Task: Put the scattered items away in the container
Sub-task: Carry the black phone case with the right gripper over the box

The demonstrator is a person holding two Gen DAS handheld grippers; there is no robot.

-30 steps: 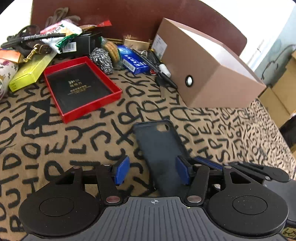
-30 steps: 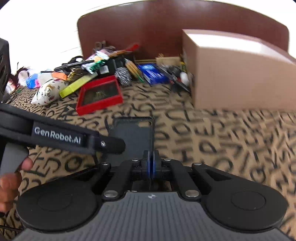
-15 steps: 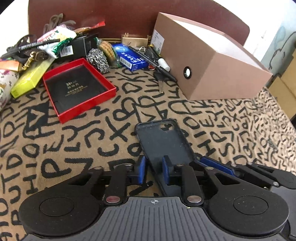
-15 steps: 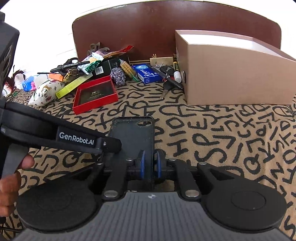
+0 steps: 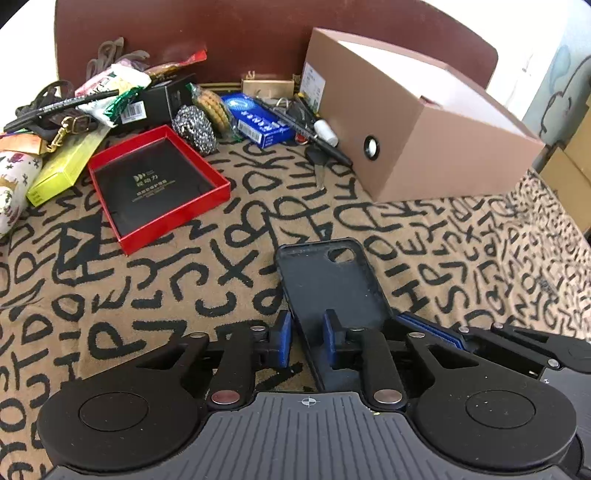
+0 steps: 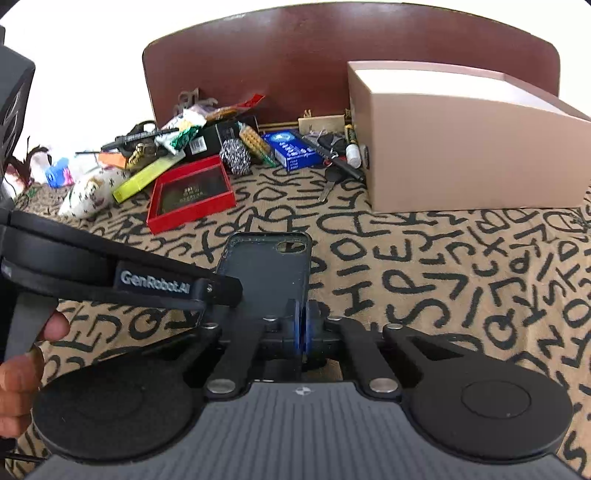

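A black phone case (image 5: pixel 328 284) lies inside-up on the patterned cloth; it also shows in the right wrist view (image 6: pixel 266 273). My left gripper (image 5: pixel 306 338) has its blue pads close on either side of the case's left edge, with a small gap showing. My right gripper (image 6: pixel 301 326) is shut on the case's right edge. The brown cardboard box (image 5: pixel 417 122) stands at the back right, and shows in the right wrist view too (image 6: pixel 461 140).
A red tray (image 5: pixel 159 184) lies left of centre. A pile of clutter sits along the back: blue box (image 5: pixel 258 122), steel scourer (image 5: pixel 195 129), yellow-green box (image 5: pixel 62 166), pens and a key (image 5: pixel 321 166). A brown headboard (image 5: pixel 258 33) stands behind.
My left gripper has closed from wide open onto the case's left edge. My right gripper opened slightly, then shut on the right edge. Both views pulled back a little.
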